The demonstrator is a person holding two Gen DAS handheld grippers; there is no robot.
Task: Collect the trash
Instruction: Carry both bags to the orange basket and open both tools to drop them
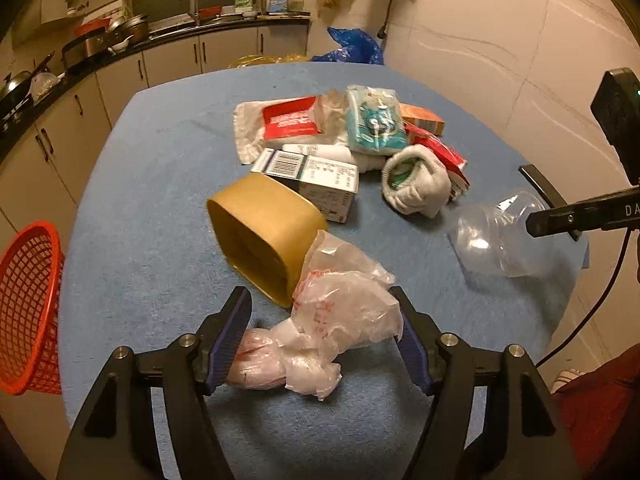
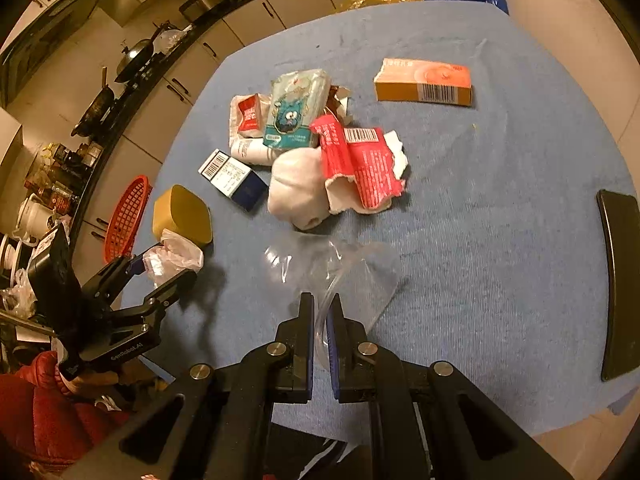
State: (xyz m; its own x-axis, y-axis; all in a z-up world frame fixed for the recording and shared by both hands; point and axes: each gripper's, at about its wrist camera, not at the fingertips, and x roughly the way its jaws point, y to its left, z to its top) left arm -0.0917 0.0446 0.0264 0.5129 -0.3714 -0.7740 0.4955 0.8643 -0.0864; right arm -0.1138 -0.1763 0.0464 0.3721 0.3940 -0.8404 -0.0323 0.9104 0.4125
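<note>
My left gripper (image 1: 322, 304) is open around a crumpled clear plastic bag with red print (image 1: 340, 312), which lies on the blue table cloth (image 1: 140, 216) against a yellow-brown tub on its side (image 1: 264, 236). My right gripper (image 2: 320, 304) is shut on a clear plastic cup (image 2: 340, 272), also in the left wrist view (image 1: 496, 236). A trash pile sits mid-table: a white and blue carton (image 2: 234, 178), a teal tissue pack (image 2: 296, 108), a red wrapper (image 2: 360, 164), a white sock (image 2: 298, 186). An orange box (image 2: 424, 82) lies apart.
A red mesh basket (image 1: 28, 308) stands off the table's left edge. A black phone (image 2: 620, 284) lies at the table's right edge. Kitchen counters with pots (image 1: 100, 44) run behind. A blue plastic bag (image 1: 352, 48) lies beyond the far edge.
</note>
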